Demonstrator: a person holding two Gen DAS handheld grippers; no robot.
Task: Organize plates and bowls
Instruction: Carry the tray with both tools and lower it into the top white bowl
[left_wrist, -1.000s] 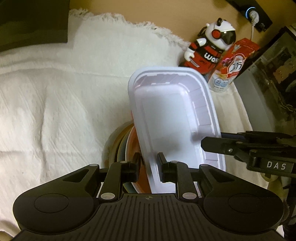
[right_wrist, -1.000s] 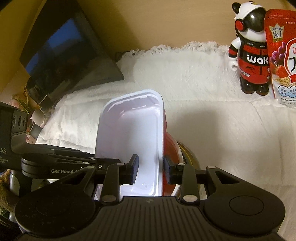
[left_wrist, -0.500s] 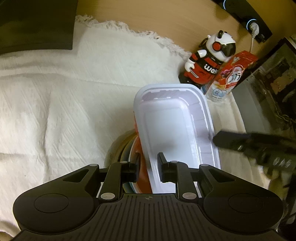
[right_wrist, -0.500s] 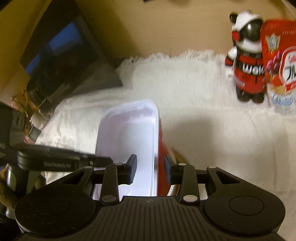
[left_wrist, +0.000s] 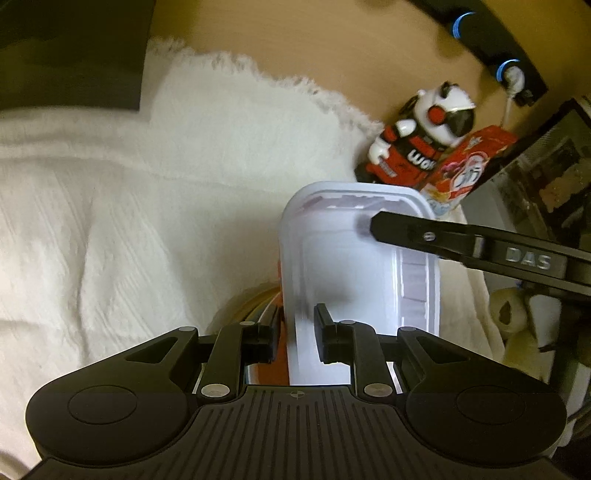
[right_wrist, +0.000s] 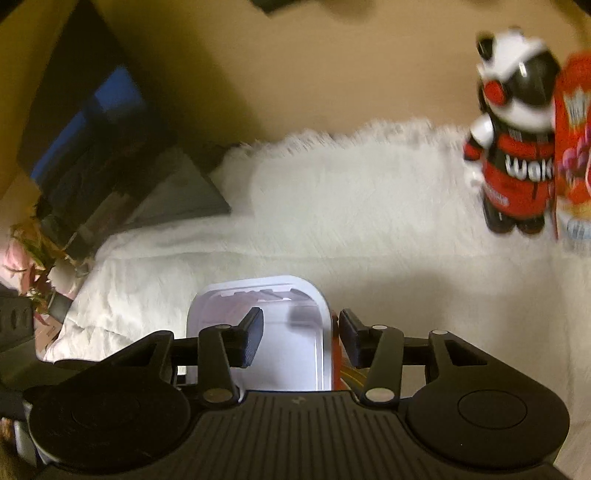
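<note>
A white rectangular plastic tray (left_wrist: 351, 266) stands tilted on top of a stack of dishes. A red plate (left_wrist: 283, 354) and yellowish rims show beneath it. My left gripper (left_wrist: 297, 338) is shut on the tray's near rim, with the red plate's edge right beside the left pad. My right gripper (right_wrist: 301, 332) has its jaws opening; the tray's right rim (right_wrist: 325, 332) lies between the pads, which do not press on it. In the left wrist view, one finger (left_wrist: 406, 232) of the right gripper reaches in from the right over the tray's far end.
A white textured cloth (left_wrist: 147, 221) covers the surface. A toy figure (left_wrist: 417, 147) and a red snack pouch (left_wrist: 465, 166) stand at the back right. A dark screen (right_wrist: 85, 129) leans at the back left. A power strip (left_wrist: 491, 48) hangs on the wall.
The right gripper's jaws have spread off the tray's rim, and that gripper has drawn back and risen. The left gripper keeps its hold on the tray.
</note>
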